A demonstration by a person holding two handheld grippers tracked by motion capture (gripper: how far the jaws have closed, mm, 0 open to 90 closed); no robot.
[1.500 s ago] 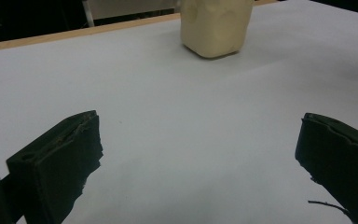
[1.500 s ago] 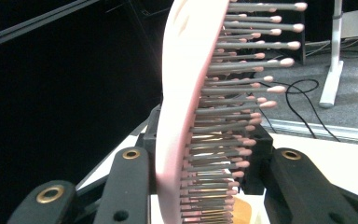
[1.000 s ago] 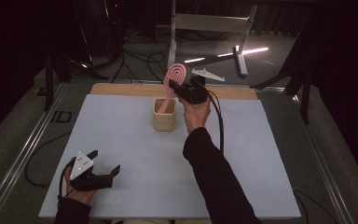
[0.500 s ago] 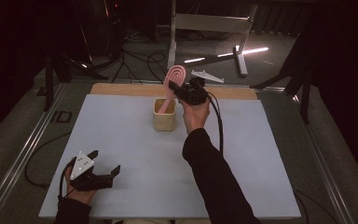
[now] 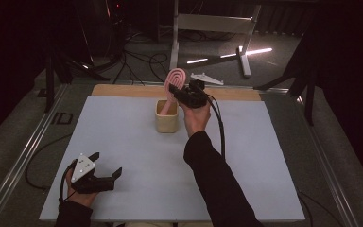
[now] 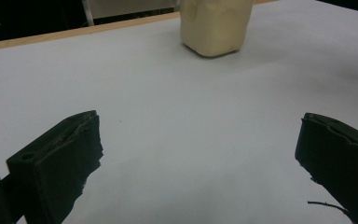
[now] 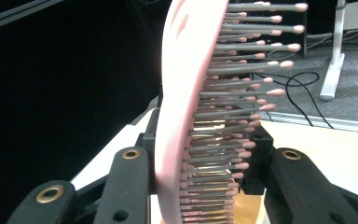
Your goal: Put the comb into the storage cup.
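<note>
A pink hairbrush stands upright with its handle down inside a cream-coloured cup at the far middle of the table. My right gripper is shut on the brush just above the cup's rim. In the right gripper view the pink back and grey bristles of the hairbrush rise between the two black jaws. My left gripper rests open near the front left of the white table top, with nothing between its jaws. The left gripper view looks past those jaws to the cup far ahead.
A wooden strip runs along the table's far edge. Metal rails flank the table on the left and right. Cables and a white stand lie on the dark floor beyond. A cable trails from the right gripper along the sleeve.
</note>
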